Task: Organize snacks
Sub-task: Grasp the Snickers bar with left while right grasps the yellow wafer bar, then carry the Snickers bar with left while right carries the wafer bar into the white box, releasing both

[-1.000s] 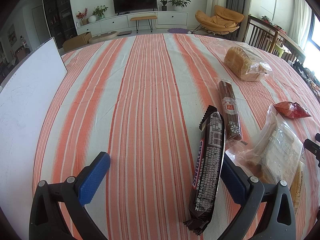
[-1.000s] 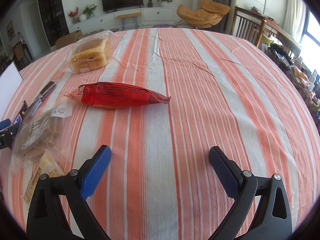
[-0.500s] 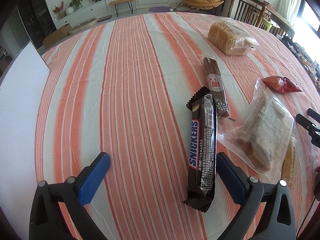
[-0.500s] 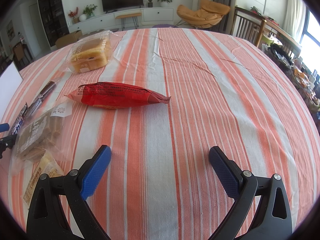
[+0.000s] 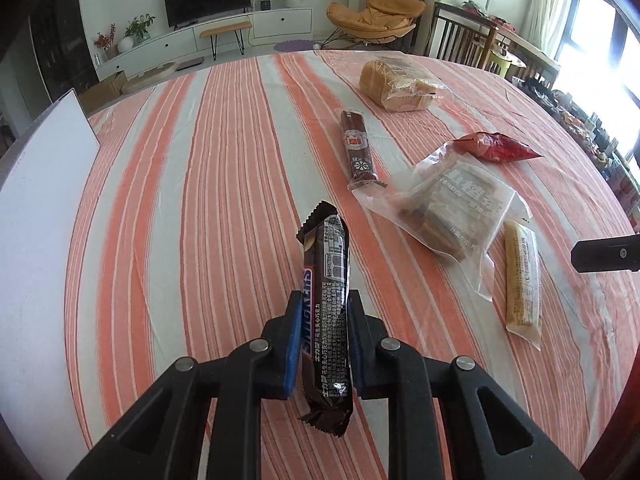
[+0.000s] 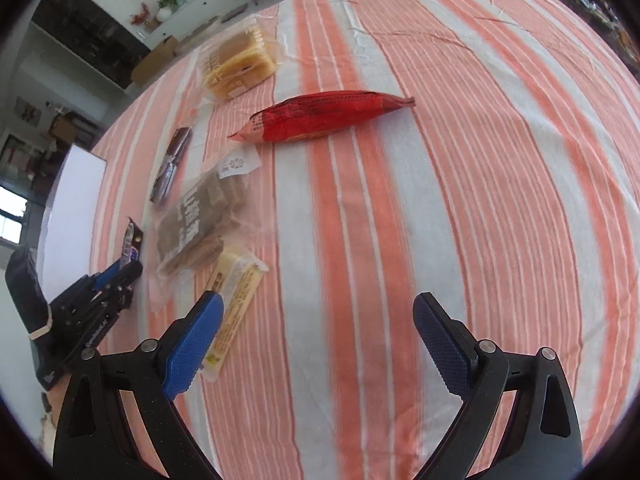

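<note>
While its blue pads press on both sides of the Snickers bar (image 5: 326,320), the left gripper (image 5: 323,334) holds that bar with its far crimped end raised off the striped tablecloth (image 5: 180,200); its jaws have just been closing, and the bar now sits clamped between them. The bar is a long dark-brown wrapper with white and blue lettering down one edge, small white print on its back face and zigzag seals at both ends. Taking this bar as the landmark: just beyond it to the right lies a slim brown stick snack (image 5: 357,146) with a red-and-white label, and farther beyond that a bagged loaf of bread (image 5: 394,86) in clear film. To the right of the bar rests a clear bag of brown biscuits (image 5: 452,204), with a red foil packet (image 5: 498,148) past its far corner and a pale yellow stick pack (image 5: 522,280) on its right side. Well to the left of the bar a white board (image 5: 36,216) stands at the cloth's edge. The right gripper (image 6: 320,332) hangs over bare cloth with its jaws spread wide and nothing between them; they have just narrowed slightly, and its left pad overlaps the yellow pack in the right wrist view
</note>
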`<state>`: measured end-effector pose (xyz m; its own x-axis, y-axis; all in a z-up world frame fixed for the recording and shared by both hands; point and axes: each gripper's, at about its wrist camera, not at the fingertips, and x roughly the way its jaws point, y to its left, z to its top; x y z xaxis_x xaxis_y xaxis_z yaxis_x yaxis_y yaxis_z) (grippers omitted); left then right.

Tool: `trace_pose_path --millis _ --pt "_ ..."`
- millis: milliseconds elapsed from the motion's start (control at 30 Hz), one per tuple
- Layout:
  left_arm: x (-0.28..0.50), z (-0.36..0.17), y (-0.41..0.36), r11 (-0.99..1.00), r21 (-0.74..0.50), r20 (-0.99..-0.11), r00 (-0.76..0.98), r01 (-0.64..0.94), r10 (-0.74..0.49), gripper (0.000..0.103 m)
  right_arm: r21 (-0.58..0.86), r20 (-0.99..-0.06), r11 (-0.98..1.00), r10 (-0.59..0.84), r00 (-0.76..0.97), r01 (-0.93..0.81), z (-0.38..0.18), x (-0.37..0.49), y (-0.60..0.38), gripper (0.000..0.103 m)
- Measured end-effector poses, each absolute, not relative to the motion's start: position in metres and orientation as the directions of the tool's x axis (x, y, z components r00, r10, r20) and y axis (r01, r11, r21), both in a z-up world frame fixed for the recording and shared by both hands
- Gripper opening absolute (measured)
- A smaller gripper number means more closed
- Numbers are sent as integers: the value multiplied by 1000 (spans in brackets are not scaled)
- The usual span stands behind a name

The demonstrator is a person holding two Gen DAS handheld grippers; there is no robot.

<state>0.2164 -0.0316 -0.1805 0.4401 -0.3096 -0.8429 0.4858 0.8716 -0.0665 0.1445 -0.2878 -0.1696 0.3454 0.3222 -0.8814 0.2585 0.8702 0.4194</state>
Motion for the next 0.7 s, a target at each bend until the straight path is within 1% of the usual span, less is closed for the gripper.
trace_pose_path --millis 33,100,167,200,233,267,300,333,400,433,633,700 --pt "208 -177 -26 879 -75 -836 451 471 -313 20 402 -891 880 311 331 255 -169 150 -272 96" --pt "189 -166 -14 888 -91 -818 474 451 -325 20 307 -924 915 221 314 262 -171 165 -244 95" --pt "172 -152 1 896 -111 -798 499 429 -338 20 241 -944 915 143 297 324 -181 176 -232 92" --pt "164 -146 9 899 -127 -788 507 419 -348 20 192 -944 922 81 318 335 -179 178 -226 84" --pt "157 -140 18 901 -143 -779 515 409 -357 20 161 -945 930 48 324 332 -180 180 -221 64" --pt "150 -134 25 903 -154 -771 522 402 -364 20 119 -948 938 10 319 324 -180 180 -216 55" --pt "144 -129 33 904 -164 -762 531 396 -371 20 126 -946 943 21 322 308 -180 179 -215 33" --pt "137 -124 42 904 -176 -754 537 391 -379 20 151 -947 943 52 317 296 -180 175 -217 31" --pt "124 -114 56 901 -208 -739 542 382 -400 20 179 -948 937 83 307 301 -175 162 -230 30" --pt "120 -108 62 897 -226 -729 544 380 -415 20 220 -940 926 118 321 305 -170 152 -239 30" --pt "100 -66 109 868 -321 -669 558 379 -491 20 433 -876 840 306 373 327 -131 104 -278 30" --pt "101 -50 134 869 -340 -659 568 359 -493 20 474 -848 836 350 398 276 -108 102 -263 30"
